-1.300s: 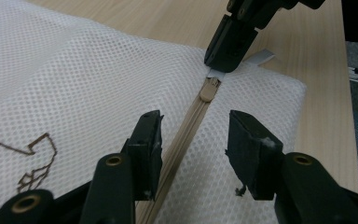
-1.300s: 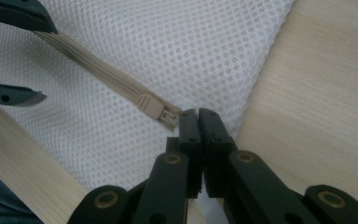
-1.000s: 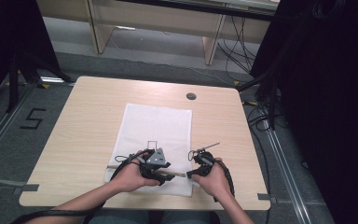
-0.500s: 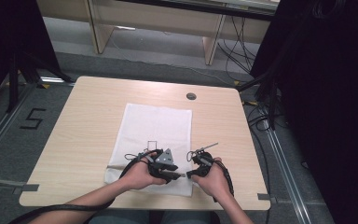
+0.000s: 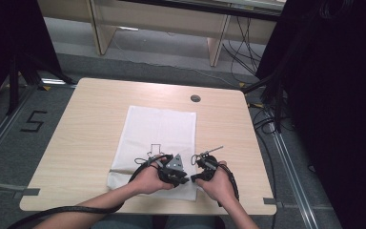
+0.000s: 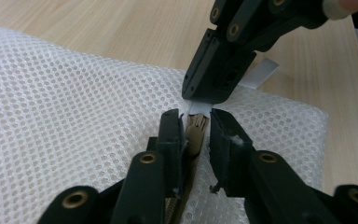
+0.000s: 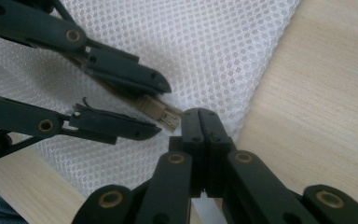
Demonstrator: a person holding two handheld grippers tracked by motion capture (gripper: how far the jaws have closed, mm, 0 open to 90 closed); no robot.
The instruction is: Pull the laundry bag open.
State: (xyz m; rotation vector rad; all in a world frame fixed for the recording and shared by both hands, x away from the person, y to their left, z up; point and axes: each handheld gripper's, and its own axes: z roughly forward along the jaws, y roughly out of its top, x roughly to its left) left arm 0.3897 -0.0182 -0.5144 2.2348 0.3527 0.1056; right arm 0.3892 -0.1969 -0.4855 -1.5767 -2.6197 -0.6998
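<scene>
High view: white mesh bag flat at middle of bench, reaching toward near edge; left claw and right claw meeting at its near right corner.

Left gripper view: left claw narrow, just been closing around tan zipper pull; contact unclear.

Right gripper view: right claw clamped on white tab, mostly hidden. Risk: pull slipping out, pads barely overlapping it.
</scene>
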